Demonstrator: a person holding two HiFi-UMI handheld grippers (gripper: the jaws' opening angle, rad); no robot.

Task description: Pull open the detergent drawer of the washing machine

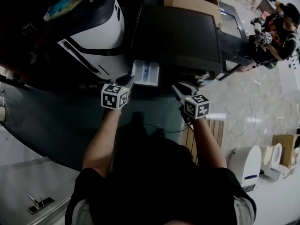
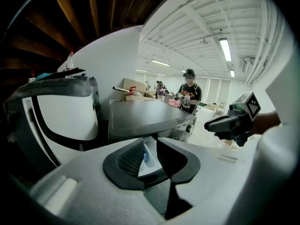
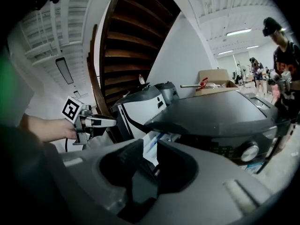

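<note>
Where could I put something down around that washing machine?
The dark top of the washing machine is bare, between the cardboard box behind it and the white appliance beside it. Its front is crowded: the open detergent drawer juts out, with the left gripper and right gripper close by.

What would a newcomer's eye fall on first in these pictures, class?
The dark-topped washer in the middle, its white drawer pulled out at the front. Near the drawer hover the left gripper and right gripper, each with jaws apart and empty.
</note>
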